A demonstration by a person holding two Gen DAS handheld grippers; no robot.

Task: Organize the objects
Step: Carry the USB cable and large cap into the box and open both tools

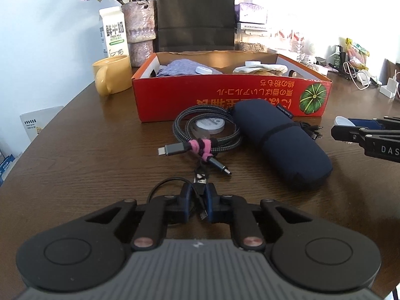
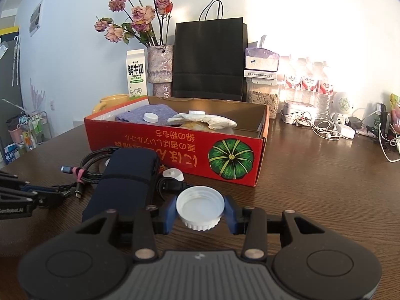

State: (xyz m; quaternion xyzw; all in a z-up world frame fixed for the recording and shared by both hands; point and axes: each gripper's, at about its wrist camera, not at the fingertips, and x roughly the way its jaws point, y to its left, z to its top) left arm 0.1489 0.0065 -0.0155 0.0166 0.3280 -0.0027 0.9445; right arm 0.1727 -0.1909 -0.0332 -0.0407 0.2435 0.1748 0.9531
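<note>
My right gripper (image 2: 200, 211) has its fingers closed on a white bottle cap (image 2: 200, 206), gripped across its ribbed rim at lower centre of the right wrist view. The cap's open mouth faces up and tilts slightly toward the camera. It is round, so it has no long axis; its axis stands near vertical.

My left gripper (image 1: 199, 195) has its fingers nearly shut on a thin black cable (image 1: 197, 182), low in the middle of the left wrist view, just above the tabletop (image 1: 87, 150). The cable's plug end points away from me toward the braided cable coil (image 1: 207, 130); the loose loop trails to the left of the fingers.

The red box (image 2: 175, 147) sits beyond both, open upward, with a cloth and another cap inside.

In my judgement the step is carrying both items into the box. I should keep the cap level, clear the near wall before lowering, and lift the cable high enough that its slack does not snag the coil or the dark pouch (image 1: 280, 145).
</note>
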